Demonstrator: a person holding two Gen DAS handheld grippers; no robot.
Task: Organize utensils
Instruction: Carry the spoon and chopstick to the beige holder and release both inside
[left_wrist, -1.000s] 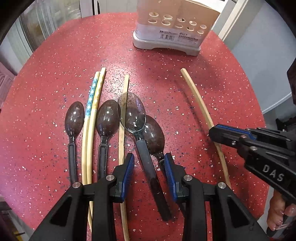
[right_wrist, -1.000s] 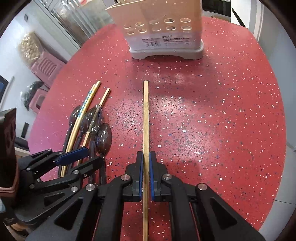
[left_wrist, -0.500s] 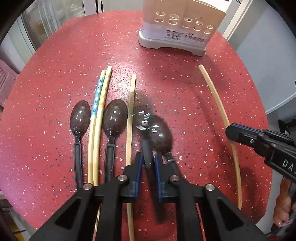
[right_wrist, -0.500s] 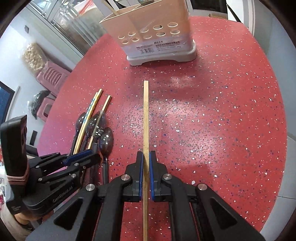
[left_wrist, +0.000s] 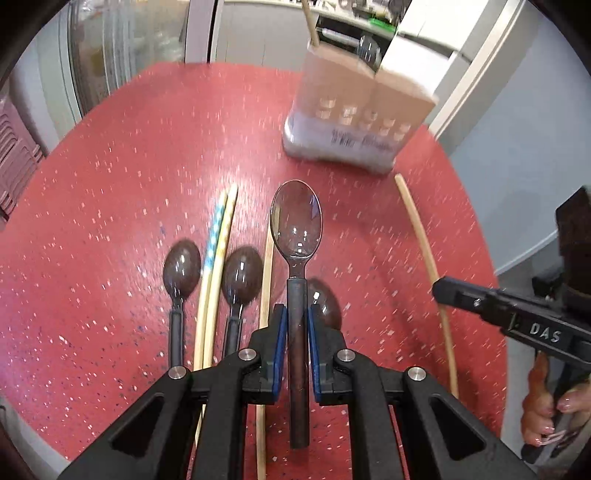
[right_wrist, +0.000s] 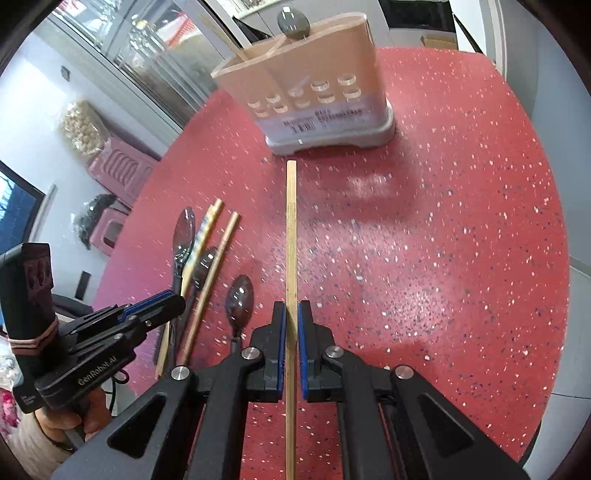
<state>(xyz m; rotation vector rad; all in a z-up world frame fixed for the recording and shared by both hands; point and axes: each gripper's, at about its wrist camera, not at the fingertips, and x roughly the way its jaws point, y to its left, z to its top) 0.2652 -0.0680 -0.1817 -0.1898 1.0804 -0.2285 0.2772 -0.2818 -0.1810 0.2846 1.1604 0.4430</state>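
My left gripper (left_wrist: 296, 314) is shut on the handle of a dark clear spoon (left_wrist: 295, 221) and holds it lifted above the red table, bowl pointing away. My right gripper (right_wrist: 291, 310) is shut on a pale wooden chopstick (right_wrist: 291, 221), which points at the beige utensil holder (right_wrist: 314, 99). The holder (left_wrist: 354, 118) stands at the far side with a chopstick and a spoon in it. Three dark spoons (left_wrist: 183, 271) and several chopsticks (left_wrist: 218, 243) lie on the table at the left. The right gripper and its chopstick (left_wrist: 424, 240) show at the right of the left wrist view.
The round red speckled table (right_wrist: 461, 240) drops off at its right edge. Pink crates (right_wrist: 118, 170) and a glass cabinet stand beyond the table's left side. The left gripper (right_wrist: 155, 306) shows at the lower left of the right wrist view.
My left gripper shut on the top spoon's handle and lifted it off the table. My right gripper raised its chopstick and moved toward the holder.
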